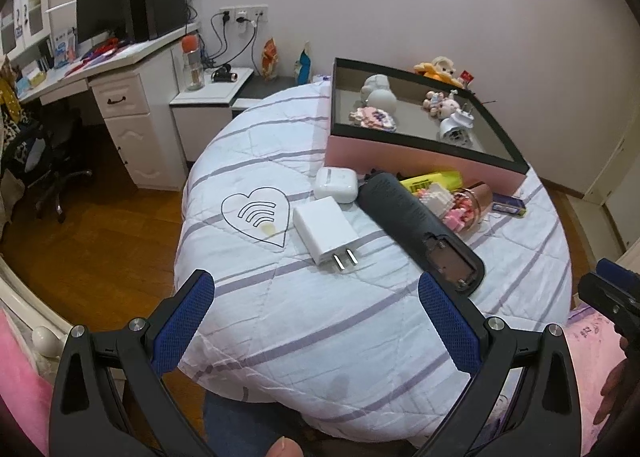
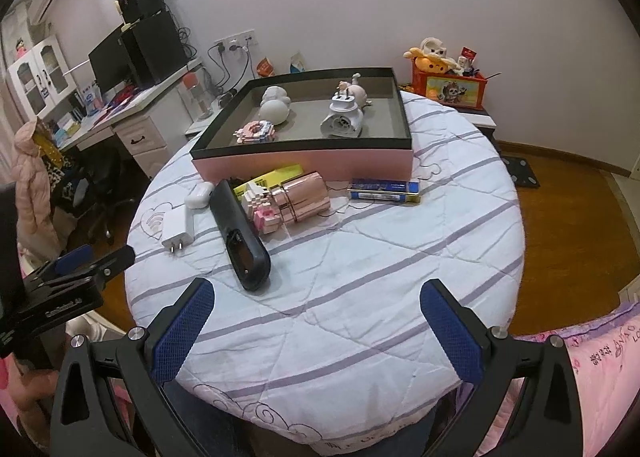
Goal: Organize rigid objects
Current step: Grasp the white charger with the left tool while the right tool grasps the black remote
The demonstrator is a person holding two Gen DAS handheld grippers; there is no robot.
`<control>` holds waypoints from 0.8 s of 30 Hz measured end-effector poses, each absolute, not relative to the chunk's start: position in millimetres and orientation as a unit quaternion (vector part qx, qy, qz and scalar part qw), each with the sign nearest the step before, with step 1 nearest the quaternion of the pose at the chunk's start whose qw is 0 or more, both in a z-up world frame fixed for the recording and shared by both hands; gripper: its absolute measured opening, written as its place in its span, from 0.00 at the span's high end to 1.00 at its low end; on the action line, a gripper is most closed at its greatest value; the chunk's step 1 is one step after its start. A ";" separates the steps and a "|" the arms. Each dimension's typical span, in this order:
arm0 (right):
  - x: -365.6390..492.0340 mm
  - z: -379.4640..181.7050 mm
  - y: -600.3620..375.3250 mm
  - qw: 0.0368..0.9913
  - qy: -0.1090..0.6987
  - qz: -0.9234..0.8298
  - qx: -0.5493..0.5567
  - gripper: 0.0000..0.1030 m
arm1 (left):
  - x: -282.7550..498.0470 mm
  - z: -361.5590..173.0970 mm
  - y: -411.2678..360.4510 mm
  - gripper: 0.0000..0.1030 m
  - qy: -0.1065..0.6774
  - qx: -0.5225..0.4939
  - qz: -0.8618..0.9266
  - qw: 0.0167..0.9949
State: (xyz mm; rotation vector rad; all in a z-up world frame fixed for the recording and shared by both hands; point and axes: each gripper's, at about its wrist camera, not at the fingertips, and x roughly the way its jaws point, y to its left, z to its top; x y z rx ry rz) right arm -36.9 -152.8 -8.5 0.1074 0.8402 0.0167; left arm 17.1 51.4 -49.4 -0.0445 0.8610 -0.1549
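Quilted worktop: remote lying lengthwise toward left gripper, nearer it; both grippers, right included, hovering spread, empty.

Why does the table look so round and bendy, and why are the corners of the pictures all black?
In both wrist views a fisheye lens bulges the middle, so the quilt-covered table and the pink box curve, and the wall bends too; the black corners are the lens rim. In the right wrist view the copper cylinder shows soft glare. Both are fairly sharp, with only faint shadows.
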 end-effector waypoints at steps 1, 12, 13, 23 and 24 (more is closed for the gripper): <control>-34.3 -9.8 -151.1 0.911 0.409 0.012 0.051 0.00 | 20.0 -51.6 51.0 0.00 0.419 -0.020 -0.072 0.905; 4.3 -41.7 -119.9 0.895 0.443 0.055 0.016 0.00 | 64.9 -92.9 45.7 0.00 0.457 -0.009 -0.046 0.888; 8.5 -46.0 -116.8 0.893 0.447 0.058 0.013 0.00 | 69.2 -96.4 45.2 0.00 0.460 -0.009 -0.044 0.887; 38.4 -77.7 -104.1 0.880 0.470 0.072 0.001 0.02 | 103.9 -119.6 36.1 0.00 0.467 -0.005 -0.032 0.884; 41.1 -80.5 -103.3 0.879 0.472 0.073 0.002 0.02 | 105.6 -118.4 36.9 0.00 0.466 -0.008 -0.034 0.884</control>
